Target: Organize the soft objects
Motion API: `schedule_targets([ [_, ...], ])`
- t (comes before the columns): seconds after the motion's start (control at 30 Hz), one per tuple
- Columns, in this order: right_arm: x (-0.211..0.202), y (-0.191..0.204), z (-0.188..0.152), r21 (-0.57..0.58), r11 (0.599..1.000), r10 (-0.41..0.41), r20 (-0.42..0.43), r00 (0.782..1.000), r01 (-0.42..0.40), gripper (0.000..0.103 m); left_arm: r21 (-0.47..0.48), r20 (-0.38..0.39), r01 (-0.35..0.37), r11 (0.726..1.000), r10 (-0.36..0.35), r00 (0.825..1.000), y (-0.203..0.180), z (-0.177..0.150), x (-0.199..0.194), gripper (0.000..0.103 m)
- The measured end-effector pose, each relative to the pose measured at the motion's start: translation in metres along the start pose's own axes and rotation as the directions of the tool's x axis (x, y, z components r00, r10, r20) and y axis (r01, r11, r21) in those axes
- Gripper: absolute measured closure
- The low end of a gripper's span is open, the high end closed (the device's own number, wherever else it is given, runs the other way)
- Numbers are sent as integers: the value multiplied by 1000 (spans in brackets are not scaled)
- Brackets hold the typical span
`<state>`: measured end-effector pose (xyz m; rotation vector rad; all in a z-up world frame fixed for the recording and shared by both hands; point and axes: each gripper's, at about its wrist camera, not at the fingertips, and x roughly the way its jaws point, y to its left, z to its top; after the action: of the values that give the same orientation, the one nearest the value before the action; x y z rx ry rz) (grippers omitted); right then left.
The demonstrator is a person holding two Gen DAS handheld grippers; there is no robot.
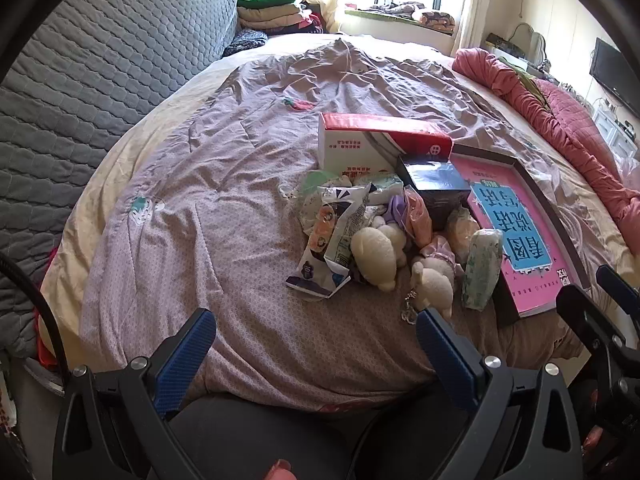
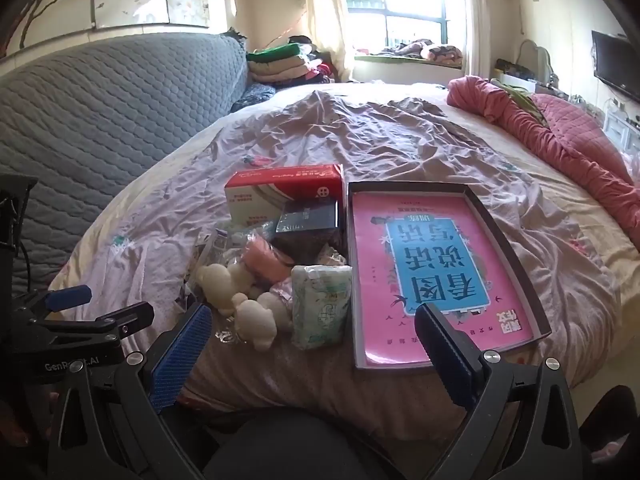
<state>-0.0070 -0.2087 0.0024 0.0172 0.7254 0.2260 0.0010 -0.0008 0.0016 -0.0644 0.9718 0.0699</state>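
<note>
1. Left wrist view: the left gripper (image 1: 316,336) hangs with its jaws wide apart and empty above the bed (image 1: 248,184), short of a heap of soft things. Two cream plush toys (image 1: 376,254) lie at the near edge of the heap, against a crumpled wrapper (image 1: 320,272) and a green tissue pack (image 1: 482,268). A keychain (image 1: 409,308) trails from the nearer toy (it could snag and drag neighbours along).

2. Right wrist view: the right gripper (image 2: 314,332), equally spread and holding nothing, faces the same heap, which sits just left of a shallow tray (image 2: 516,256) holding a pink book (image 2: 432,276). Packed this tightly, a closing gripper might pinch two things together, or nudge the red box (image 2: 280,188) behind.
</note>
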Motion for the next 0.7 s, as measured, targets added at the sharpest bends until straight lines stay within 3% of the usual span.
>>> schedule_targets([
  [0.7,3,-9,-2,21,1000,-20,-5,1000,20,2,14,7,-1,1000,1,1000,-6,-3,3,2],
])
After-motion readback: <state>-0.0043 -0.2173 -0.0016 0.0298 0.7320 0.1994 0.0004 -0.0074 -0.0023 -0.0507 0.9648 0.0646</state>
